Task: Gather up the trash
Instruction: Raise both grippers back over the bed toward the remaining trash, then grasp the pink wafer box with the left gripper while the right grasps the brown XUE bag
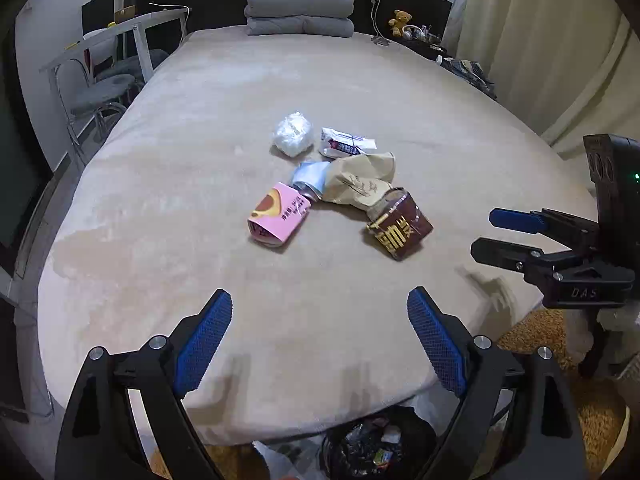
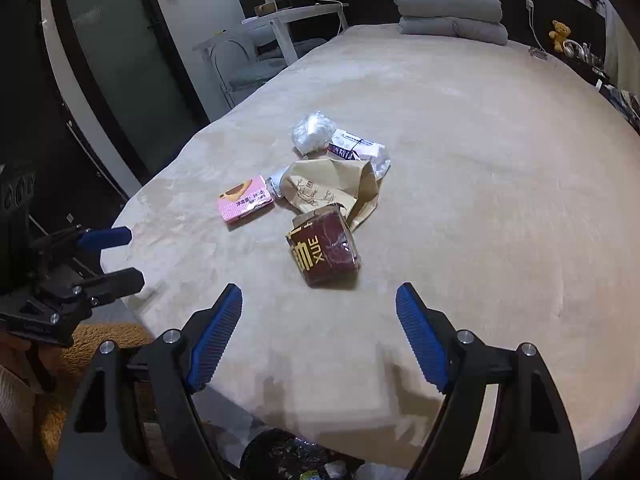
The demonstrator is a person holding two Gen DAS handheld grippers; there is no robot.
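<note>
Six trash pieces (image 1: 340,184) (two boxes) on bed (image 1: 200,240).

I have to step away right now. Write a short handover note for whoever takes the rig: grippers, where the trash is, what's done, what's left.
Left gripper: jaws open, empty, over the near edge of the bed.
Right gripper: jaws open, empty, same edge.
Trash clustered mid-bed: pink box, dark red box, crumpled brown paper bag, clear plastic wad, white wrapper, light blue packet partly under the bag.
Bin with a black liner sits on the floor below the bed edge, already holding some trash.
Done: nothing gripped now.
Left: all six pieces into the bin; the dark red box is nearest the right gripper.
</note>
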